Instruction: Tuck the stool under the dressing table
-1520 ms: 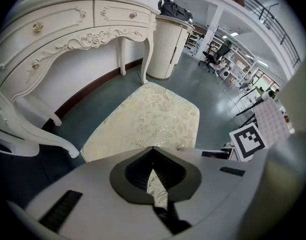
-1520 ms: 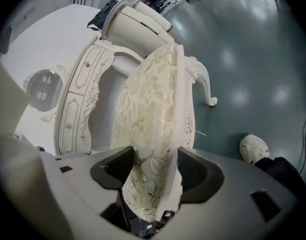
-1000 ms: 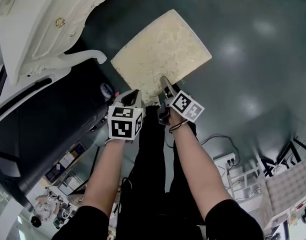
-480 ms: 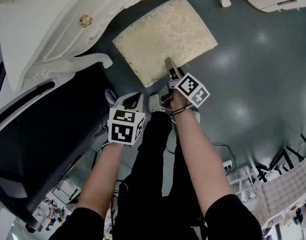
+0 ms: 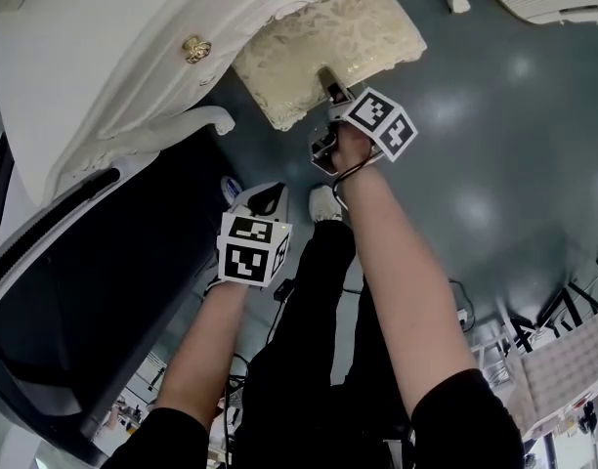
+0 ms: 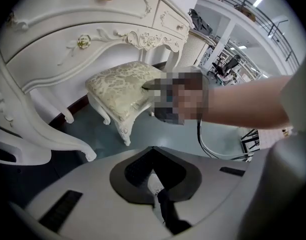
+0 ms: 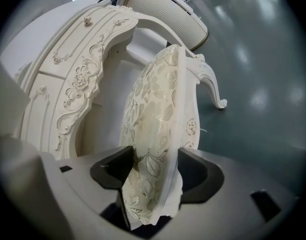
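**Stool gripped at its near edge, part-way beneath the dressing table**

Head view: the stool (image 5: 343, 42) stands on the dark green floor (image 5: 494, 164), its cream brocade seat partly covered by the front edge of the white dressing table (image 5: 104, 66); the near part of the seat is exposed. The right gripper (image 5: 328, 81) is extended forward, its jaws clamped on the seat's near edge. The left gripper (image 5: 268, 191) is held back, well apart from the stool and close to the person's white shoe (image 5: 323, 203).

Right gripper view: the two dark jaws stand apart with the padded seat edge and white frame of the stool (image 7: 158, 119) held between them. The carved front of the dressing table (image 7: 68, 94) lies just beside the seat, and one curved stool leg (image 7: 210, 86) projects over the floor.

Left gripper view: the jaws of the left gripper (image 6: 153, 151) meet at their tips with nothing between them. The stool (image 6: 125, 86) stands beneath the table's carved apron (image 6: 143, 36).
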Demonstrator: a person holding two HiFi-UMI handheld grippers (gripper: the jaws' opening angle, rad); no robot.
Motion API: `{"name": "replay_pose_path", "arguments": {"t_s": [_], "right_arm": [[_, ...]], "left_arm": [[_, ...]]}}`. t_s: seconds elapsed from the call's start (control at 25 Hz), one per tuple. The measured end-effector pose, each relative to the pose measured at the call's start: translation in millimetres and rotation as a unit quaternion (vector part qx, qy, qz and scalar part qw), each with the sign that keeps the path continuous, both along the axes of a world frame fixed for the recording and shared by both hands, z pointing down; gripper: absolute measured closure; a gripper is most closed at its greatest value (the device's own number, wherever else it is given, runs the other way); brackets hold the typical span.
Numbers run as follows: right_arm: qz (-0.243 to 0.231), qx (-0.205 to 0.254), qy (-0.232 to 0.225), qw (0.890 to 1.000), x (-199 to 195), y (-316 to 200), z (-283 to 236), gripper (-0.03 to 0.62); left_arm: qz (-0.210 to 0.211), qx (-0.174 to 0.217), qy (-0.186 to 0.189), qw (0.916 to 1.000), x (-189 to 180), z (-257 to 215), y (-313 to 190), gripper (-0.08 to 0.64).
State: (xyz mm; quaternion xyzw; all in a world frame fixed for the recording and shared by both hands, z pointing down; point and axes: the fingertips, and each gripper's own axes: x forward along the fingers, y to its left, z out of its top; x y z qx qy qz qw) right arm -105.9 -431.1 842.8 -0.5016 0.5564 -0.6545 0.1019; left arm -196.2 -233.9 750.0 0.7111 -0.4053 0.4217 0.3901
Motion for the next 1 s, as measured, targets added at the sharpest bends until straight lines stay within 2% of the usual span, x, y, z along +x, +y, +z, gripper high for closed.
{"name": "replay_pose_path", "arguments": {"t_s": [0.12, 0.4, 0.48, 0.56, 0.6, 0.64, 0.68, 0.72, 0.88, 1.0], "right_arm": [[-0.003, -0.006, -0.011, 1.000, -16, -16, -1, 0.304], [-0.020, 0.009, -0.027, 0.999, -18, -30, -7, 0.302], [-0.039, 0.025, -0.011, 0.999, -17, -25, -13, 0.304], [-0.089, 0.048, 0.028, 0.995, -17, -14, -24, 0.304], [-0.123, 0.064, 0.052, 0.989, -18, -6, -33, 0.312], [-0.155, 0.084, 0.079, 0.981, -17, 3, -42, 0.388], [-0.180, 0.106, 0.111, 0.972, -13, 10, -51, 0.526], [-0.199, 0.128, 0.146, 0.961, -8, 16, -60, 0.581], [-0.236, 0.184, 0.283, 0.911, 28, 31, -90, 0.583], [-0.247, 0.207, 0.340, 0.884, 58, 44, -117, 0.583]], "left_arm": [[-0.002, -0.011, 0.002, 0.9999, -4, 5, 3, 0.561], [0.004, -0.020, -0.006, 0.9998, -8, 16, 0, 0.561], [-0.003, -0.016, -0.009, 0.9998, -8, 15, -4, 0.561], [-0.010, -0.007, -0.011, 0.9999, -6, 11, -9, 0.561], [-0.015, -0.001, -0.012, 0.9998, -5, 8, -12, 0.561], [-0.022, 0.006, -0.013, 0.9997, -3, 6, -15, 0.561], [-0.029, 0.014, -0.013, 0.9994, -2, 4, -18, 0.561], [-0.038, 0.021, -0.012, 0.9990, 1, 1, -22, 0.561], [-0.073, 0.045, -0.001, 0.9963, 15, -10, -34, 0.561], [-0.082, 0.060, 0.011, 0.9948, 34, -24, -38, 0.561]]}}
